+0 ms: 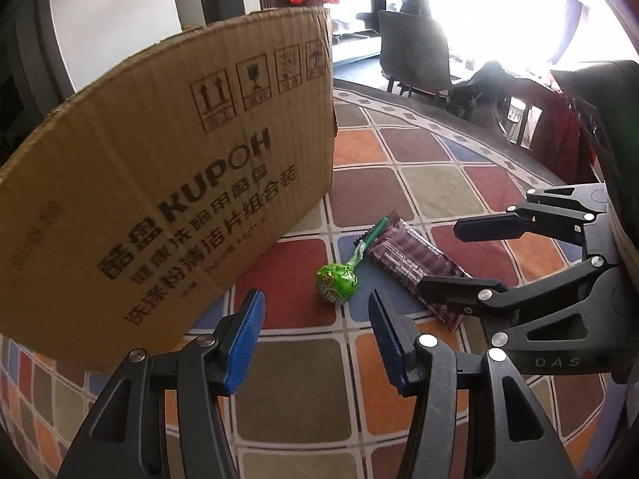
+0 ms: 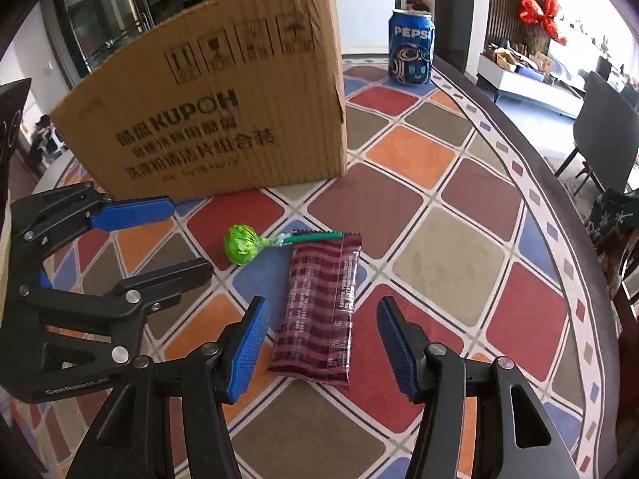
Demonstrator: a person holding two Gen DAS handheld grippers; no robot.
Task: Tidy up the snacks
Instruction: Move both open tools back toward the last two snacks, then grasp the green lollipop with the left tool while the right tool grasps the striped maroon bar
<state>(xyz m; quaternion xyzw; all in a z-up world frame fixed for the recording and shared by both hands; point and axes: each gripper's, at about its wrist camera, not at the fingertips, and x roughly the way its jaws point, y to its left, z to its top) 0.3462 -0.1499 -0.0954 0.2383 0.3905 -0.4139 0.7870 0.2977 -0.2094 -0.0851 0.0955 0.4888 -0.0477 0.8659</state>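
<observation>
A green lollipop and a maroon snack packet lie side by side on the checkered tablecloth, in front of a cardboard box. My left gripper is open and empty, just short of the lollipop. My right gripper comes in from the right, open, its lower finger over the packet's near end. In the right wrist view the packet lies between my open right gripper's fingers, the lollipop is to its left, the box behind, and the left gripper is open at left.
A Pepsi can stands behind the box at the far right of the round table. Dark chairs stand beyond the table edge. A red ribbon bow hangs in the background.
</observation>
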